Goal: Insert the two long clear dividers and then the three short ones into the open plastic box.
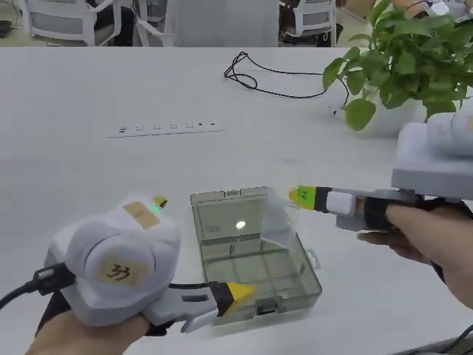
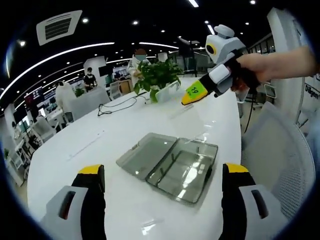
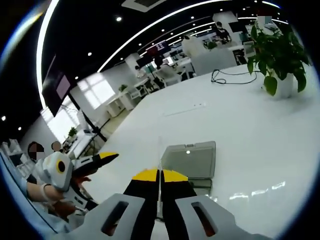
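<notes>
The smoky clear plastic box [image 1: 284,285] lies open on the white table, its lid [image 1: 229,214] folded flat to the far side. My right gripper [image 1: 301,197] comes in from the right, shut on a clear divider [image 1: 279,220] that hangs tilted over the box's right part. Seen edge-on in the right gripper view, the divider [image 3: 160,150] is a thin line between the closed jaws of that gripper [image 3: 159,175]. My left gripper [image 1: 199,246] stands open at the box's left, with one yellow tip by the front wall and nothing held. In the left gripper view, the box [image 2: 170,162] lies between that gripper's spread jaws [image 2: 162,172].
A potted plant [image 1: 399,66] stands at the back right. A black cable [image 1: 251,74] loops on the table beyond the box. A flat strip with small dark marks [image 1: 166,128] lies at the middle left. Chairs [image 1: 66,22] line the far edge.
</notes>
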Motion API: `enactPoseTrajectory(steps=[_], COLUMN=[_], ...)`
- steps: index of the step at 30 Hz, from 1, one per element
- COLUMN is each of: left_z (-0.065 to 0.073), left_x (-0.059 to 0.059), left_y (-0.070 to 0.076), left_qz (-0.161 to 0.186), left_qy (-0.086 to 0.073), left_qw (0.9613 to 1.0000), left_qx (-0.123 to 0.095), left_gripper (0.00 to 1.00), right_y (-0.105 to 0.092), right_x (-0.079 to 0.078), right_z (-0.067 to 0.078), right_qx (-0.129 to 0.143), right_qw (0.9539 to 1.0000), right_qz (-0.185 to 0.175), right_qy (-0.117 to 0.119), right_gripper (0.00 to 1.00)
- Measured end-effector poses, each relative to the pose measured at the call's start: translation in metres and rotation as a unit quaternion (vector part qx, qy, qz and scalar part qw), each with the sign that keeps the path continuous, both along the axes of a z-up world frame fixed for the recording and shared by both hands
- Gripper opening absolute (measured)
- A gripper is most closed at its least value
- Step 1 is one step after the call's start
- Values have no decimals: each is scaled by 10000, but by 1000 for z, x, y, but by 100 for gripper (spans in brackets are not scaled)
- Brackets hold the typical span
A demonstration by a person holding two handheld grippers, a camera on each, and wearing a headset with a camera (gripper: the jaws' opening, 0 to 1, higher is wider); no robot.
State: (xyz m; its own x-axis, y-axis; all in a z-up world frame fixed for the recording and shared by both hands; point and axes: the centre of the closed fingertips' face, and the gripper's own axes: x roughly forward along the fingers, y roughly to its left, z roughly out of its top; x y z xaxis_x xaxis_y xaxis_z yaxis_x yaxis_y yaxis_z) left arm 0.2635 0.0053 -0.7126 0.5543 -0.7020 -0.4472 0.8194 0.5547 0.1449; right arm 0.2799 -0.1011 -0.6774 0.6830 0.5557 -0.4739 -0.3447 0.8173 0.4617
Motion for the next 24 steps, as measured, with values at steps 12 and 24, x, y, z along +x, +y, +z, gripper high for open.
enactPoseTrajectory(steps=[12,24], left_z=[-18,-32], left_x=[8,22], left_y=[26,43], left_qz=[-659,-917], left_qy=[97,254], left_qw=[9977,9955], left_qx=[121,-42], left_gripper=[100,98], right_y=[-9,-7], right_x=[-4,5], right_z=[-21,-48], right_qx=[-652,-1126], right_qw=[9939,9740], right_qz=[-296,-220], right_qy=[843,1955], right_gripper=[2,2])
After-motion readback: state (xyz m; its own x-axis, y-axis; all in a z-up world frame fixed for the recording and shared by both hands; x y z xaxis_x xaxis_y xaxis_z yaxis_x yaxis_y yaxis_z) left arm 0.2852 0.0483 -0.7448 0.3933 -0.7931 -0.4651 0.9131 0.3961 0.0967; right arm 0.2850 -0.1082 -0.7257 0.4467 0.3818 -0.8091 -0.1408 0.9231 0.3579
